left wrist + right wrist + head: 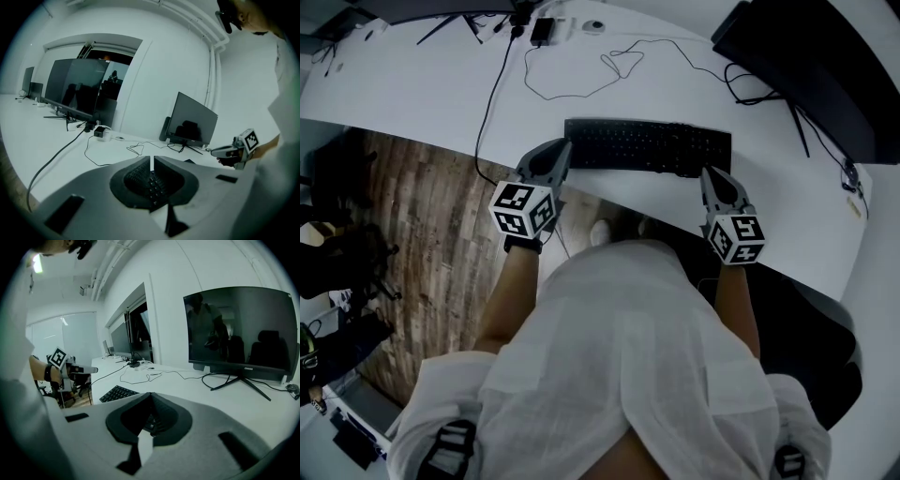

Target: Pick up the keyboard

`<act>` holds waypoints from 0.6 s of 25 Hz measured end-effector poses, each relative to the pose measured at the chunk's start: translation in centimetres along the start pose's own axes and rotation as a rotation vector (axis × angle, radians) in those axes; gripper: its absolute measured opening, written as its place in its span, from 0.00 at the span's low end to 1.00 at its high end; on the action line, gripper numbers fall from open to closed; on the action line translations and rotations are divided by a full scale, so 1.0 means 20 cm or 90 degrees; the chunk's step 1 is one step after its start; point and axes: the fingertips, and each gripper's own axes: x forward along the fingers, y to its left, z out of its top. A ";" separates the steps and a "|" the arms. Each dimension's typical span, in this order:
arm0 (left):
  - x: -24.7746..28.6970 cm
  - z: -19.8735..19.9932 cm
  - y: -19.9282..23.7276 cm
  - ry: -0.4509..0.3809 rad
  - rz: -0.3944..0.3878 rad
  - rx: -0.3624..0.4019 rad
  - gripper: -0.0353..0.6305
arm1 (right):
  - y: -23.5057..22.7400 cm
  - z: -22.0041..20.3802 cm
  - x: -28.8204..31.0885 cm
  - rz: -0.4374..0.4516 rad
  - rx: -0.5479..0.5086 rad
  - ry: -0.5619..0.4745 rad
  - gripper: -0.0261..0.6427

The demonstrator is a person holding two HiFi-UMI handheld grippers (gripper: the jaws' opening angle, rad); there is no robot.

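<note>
Keyboard (647, 147): black, lay flat on the white worktop (412, 84), close to its front edge, long side running across the head view.
Left tongs (565, 148): jaws pressed together with nothing between them. Tips were just beside the keyboard's left end, at its front corner. Contact could not be told.
Right tongs (709, 175): jaws also closed and empty. Tips were at the keyboard's front edge, near its right end. Contact could not be told.
Gripper views: keys showed directly beyond each closed pair of jaws.
Cable (581, 80): thin, black, lay in loose loops on the worktop behind the keyboard.
Monitor (241, 331): 1 dark screen stood on its stand behind the keyboard, toward the right.
Floor (422, 197): wood planks, seen below the worktop's front edge at left.
Person: white shirt (628, 347), 2 forearms reached out, 1 toward each end of the keyboard.
</note>
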 end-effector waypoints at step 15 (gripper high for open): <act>0.18 -0.23 0.10 0.094 0.057 -0.060 0.09 | -0.28 -0.17 0.21 0.007 0.019 0.086 0.17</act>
